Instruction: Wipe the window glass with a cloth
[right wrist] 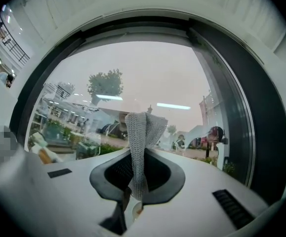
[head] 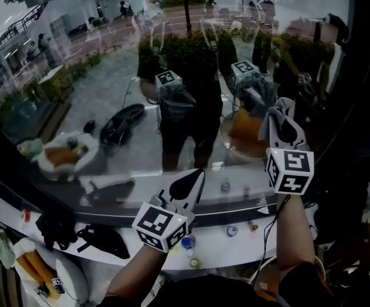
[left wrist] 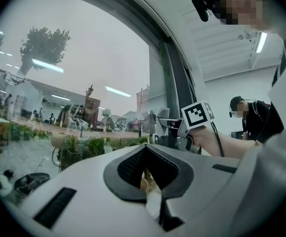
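Location: an interior window bay. A large pane of window glass (head: 101, 69) fills the upper field, with a white sill (head: 236, 240) beneath it. The pane looks out on a paved yard with shrubs and carries a reflection of the person and both tools.

Right hand-held gripper (head: 285, 130): raised to the right part of the pane, jaws pointing up and away from the person. Its jaws are closed on the cloth (right wrist: 142, 132).

Cloth: a grey knitted strip. Its long axis runs along the jaws, and it stands upright out of them. The free top end is folded over to the right. In the head view the cloth meets its own reflection at the pane. Firm contact cannot be confirmed.

Left hand-held gripper (head: 191, 185): lower and nearer the person, above the sill, tips angled up toward the pane. Its jaws are drawn together with nothing clamped between them. It is well apart from the cloth.

Sill: a black object (head: 103, 240) lies at the left end. Small round caps (head: 232, 231) sit near the middle.
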